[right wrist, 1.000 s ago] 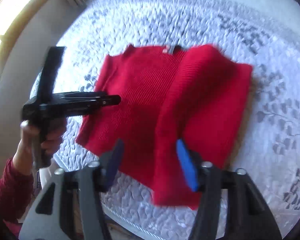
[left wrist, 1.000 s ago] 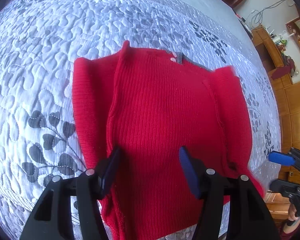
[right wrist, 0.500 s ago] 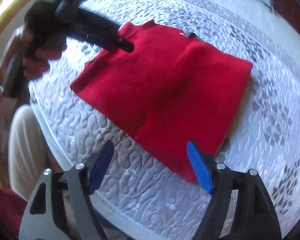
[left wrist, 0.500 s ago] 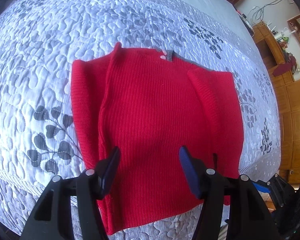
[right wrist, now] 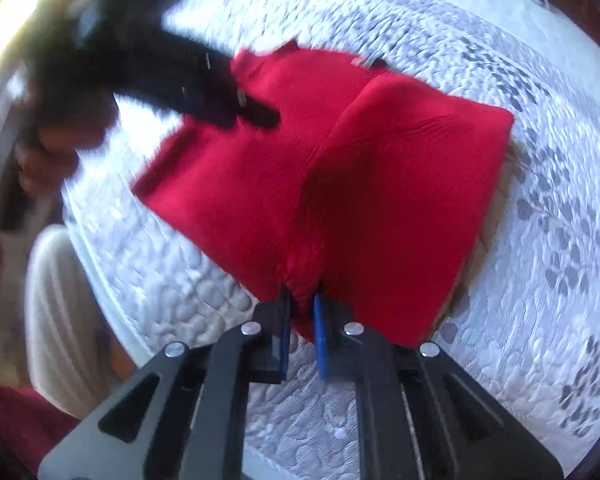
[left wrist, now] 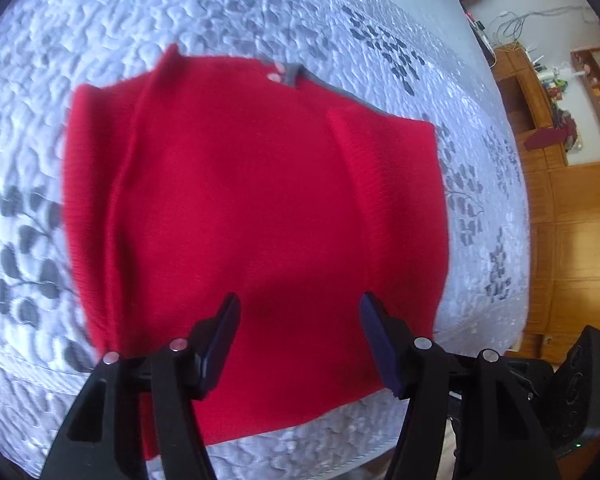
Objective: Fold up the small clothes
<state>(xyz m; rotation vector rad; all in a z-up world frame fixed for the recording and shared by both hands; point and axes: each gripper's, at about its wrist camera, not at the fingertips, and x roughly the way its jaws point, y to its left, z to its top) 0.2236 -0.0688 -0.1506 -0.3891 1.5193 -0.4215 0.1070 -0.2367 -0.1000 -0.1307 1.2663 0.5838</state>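
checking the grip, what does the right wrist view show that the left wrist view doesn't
Only the right wrist view shows the right gripper pinching the red sweater's near hem, and the hand holding the other gripper. Only the left wrist view shows the left gripper open above the sweater, and the wooden cabinet. Both show the sweater on the quilted bedspread.

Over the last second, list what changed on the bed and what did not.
The right gripper came down to the near hem of the red sweater, and its jaws have just closed, pinching a bunch of the knit. The left gripper drifted a little over the near part of the sweater. Unchanged: the left jaws are open, holding nothing, and the sweater lies with both sleeves folded in on the quilted bedspread.
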